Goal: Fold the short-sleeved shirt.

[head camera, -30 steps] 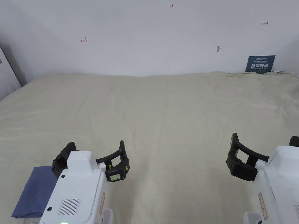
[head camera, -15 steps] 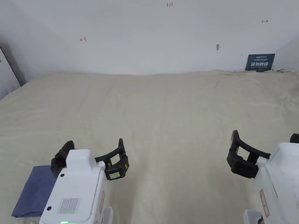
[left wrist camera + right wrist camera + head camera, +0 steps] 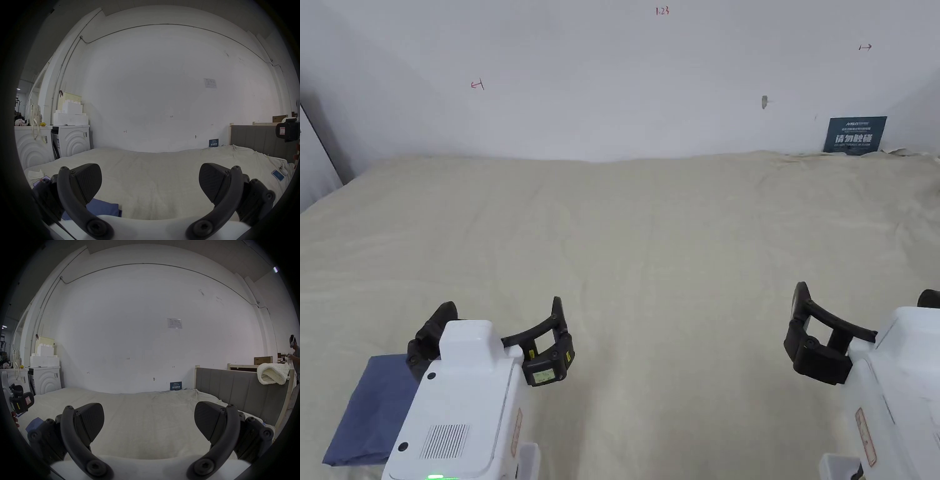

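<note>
Cream bedsheet (image 3: 675, 250) under neatly folded blue shirt (image 3: 365, 409)

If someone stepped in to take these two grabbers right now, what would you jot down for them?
Left gripper: open, holding nothing, hovering over the bed.
Right gripper: open, holding nothing, also above the bed.
Shirt: blue, lying as a flat, neat rectangle at the bed's near left corner, beside and partly under the left gripper.
Done: the shirt looks folded already.
Left: probably nothing, though part of it is hidden, so check the fold.
</note>
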